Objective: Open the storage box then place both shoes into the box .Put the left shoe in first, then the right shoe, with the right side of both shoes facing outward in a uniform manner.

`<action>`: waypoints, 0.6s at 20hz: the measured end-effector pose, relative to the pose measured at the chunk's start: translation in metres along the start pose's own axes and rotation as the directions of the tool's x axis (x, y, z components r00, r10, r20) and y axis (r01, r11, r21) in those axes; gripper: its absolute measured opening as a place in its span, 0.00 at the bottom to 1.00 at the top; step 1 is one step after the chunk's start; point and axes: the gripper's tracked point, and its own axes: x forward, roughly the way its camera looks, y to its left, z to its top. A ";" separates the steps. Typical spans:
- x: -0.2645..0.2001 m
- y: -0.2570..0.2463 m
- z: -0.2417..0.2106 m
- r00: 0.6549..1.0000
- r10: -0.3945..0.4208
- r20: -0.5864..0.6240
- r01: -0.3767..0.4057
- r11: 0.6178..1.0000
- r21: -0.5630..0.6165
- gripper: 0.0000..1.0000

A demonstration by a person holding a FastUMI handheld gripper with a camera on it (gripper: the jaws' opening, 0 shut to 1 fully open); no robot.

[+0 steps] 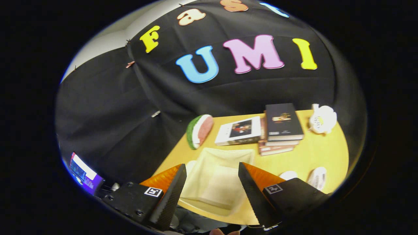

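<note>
The cream storage box (217, 178) lies on the yellow table (313, 153), below and just ahead of my fingers. I look down on its top, and I cannot tell whether a lid covers it. My gripper (212, 165) hangs open above the box with nothing between its fingers. Two white shoes (316, 178) (288, 175) lie on the table to the right of the box, partly hidden behind the right finger. A small white shape (190, 163) peeks out at the box's left corner, beside the left finger.
Beyond the box sit a watermelon-slice toy (200, 130), a flat white book (240, 131) and a stack of books (282, 129). A white rounded object (322, 119) stands at the far right corner. A lit screen (83, 173) is off the table to the left.
</note>
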 end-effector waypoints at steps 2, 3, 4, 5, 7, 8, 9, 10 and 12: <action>-0.016 -0.045 -0.008 0.996 -0.092 -0.004 0.092 0.996 -0.015 0.97; -0.024 -0.061 -0.013 0.993 -0.115 -0.012 0.115 0.993 -0.015 0.97; -0.030 -0.074 -0.021 0.990 -0.138 -0.021 0.137 0.990 -0.015 0.97; -0.034 -0.088 -0.028 0.987 -0.160 -0.033 0.160 0.987 -0.015 0.97; -0.040 -0.112 -0.045 0.979 -0.195 -0.061 0.195 0.981 -0.013 0.97; -0.042 -0.121 -0.053 0.975 -0.207 -0.080 0.208 0.978 -0.007 0.97; -0.042 -0.130 -0.062 0.972 -0.216 -0.096 0.217 0.976 -0.001 0.97; -0.041 -0.137 -0.070 0.968 -0.226 -0.112 0.227 0.974 0.000 0.97; -0.040 -0.150 -0.084 0.960 -0.241 -0.142 0.241 0.970 -0.016 0.98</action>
